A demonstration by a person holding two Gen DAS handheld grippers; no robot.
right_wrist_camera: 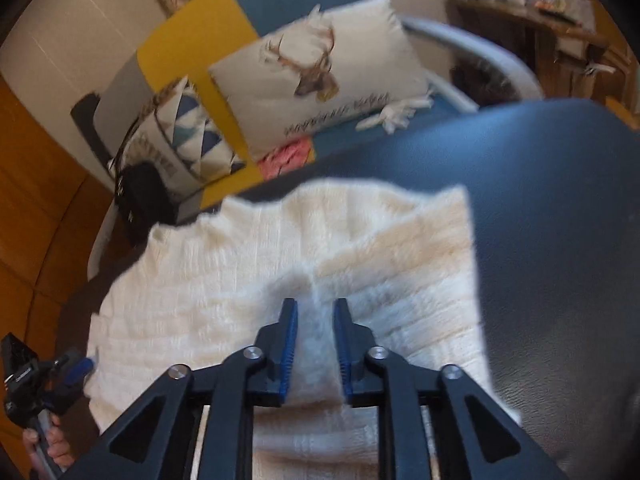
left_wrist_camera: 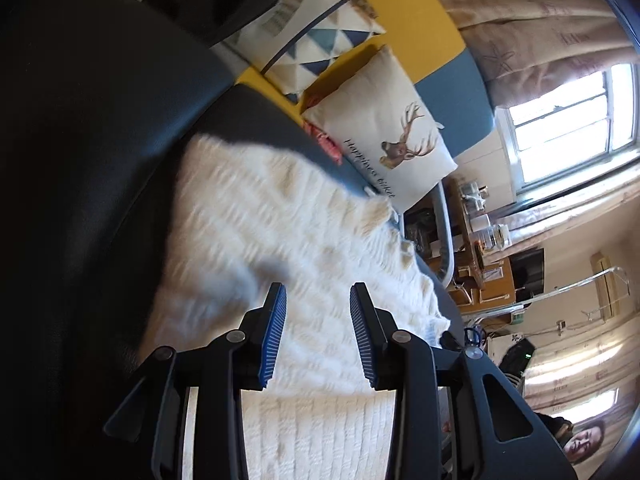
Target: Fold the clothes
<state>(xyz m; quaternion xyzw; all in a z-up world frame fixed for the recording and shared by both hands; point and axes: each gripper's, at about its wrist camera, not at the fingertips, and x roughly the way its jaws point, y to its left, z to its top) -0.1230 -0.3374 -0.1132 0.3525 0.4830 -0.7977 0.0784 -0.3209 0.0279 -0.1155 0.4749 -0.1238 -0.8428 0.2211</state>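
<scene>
We hold our right gripper [right_wrist_camera: 316, 312] low over a fluffy white sweater [right_wrist_camera: 248, 280]. Its two blue pads [right_wrist_camera: 289, 344] stand a little apart. A raised ridge of the white knit sits between them, but the picture is blurry, so we cannot tell if the pads pinch it or just stand around it.

Our left gripper [left_wrist_camera: 318, 300] hangs over the same sweater [left_wrist_camera: 280, 216], near its edge. Its jaws are parted and the knit shows flat in the gap, with nothing caught in them. In the right wrist view we see this gripper [right_wrist_camera: 74, 368] at the sweater's left edge, with our hand [right_wrist_camera: 56, 446] on its handle.

The sweater lies spread on a dark, shiny black surface [right_wrist_camera: 560, 220]. It covers the near and middle part of it. Its far edge stops short of the surface's far edge. The surface is bare to the right of the sweater.

Past the far edge there is a sofa in blue and yellow [right_wrist_camera: 180, 56]. A white pillow with a deer picture [right_wrist_camera: 316, 72] leans there. Beside it stands a pillow with blue triangles [right_wrist_camera: 192, 128]. Something pink [right_wrist_camera: 286, 156] peeks out under the deer pillow. A black bag [right_wrist_camera: 144, 196] sits near the far left corner.

Farther off, in the left wrist view, a bright window [left_wrist_camera: 568, 120] shines behind pale curtains [left_wrist_camera: 532, 28].
</scene>
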